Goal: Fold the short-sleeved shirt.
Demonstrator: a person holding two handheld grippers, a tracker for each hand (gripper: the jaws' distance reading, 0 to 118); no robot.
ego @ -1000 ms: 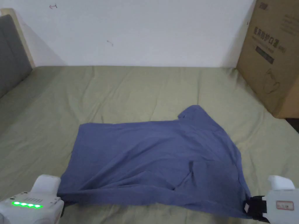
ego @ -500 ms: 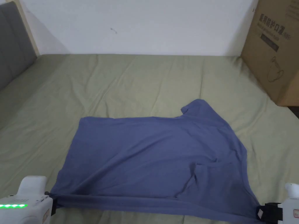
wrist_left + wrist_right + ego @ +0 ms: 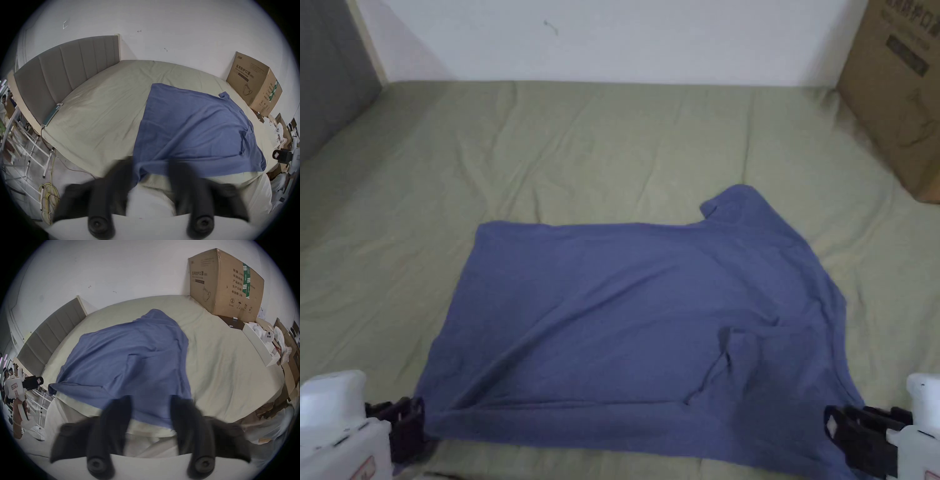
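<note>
The blue short-sleeved shirt (image 3: 625,325) lies spread flat on the olive bed sheet (image 3: 612,156), one sleeve pointing to the far right, with a small fold near its right side. My left gripper (image 3: 403,428) sits at the shirt's near left corner, jaws apart. In the left gripper view that gripper (image 3: 151,165) is open, and the corner of the shirt (image 3: 186,129) lies loose between the jaws. My right gripper (image 3: 856,437) is at the near right corner. The right gripper view shows it (image 3: 150,402) open, the hem of the shirt (image 3: 129,361) just beyond the jaws.
A large cardboard box (image 3: 900,87) stands at the bed's far right corner. A grey padded headboard (image 3: 65,73) runs along the left side. The sheet beyond and left of the shirt is bare. Boxes and bags (image 3: 276,345) crowd the floor to the right.
Both grippers held the near corners and pulled the hem toward me; now both have opened and the shirt lies let go on the sheet. The head camera has tilted down.
</note>
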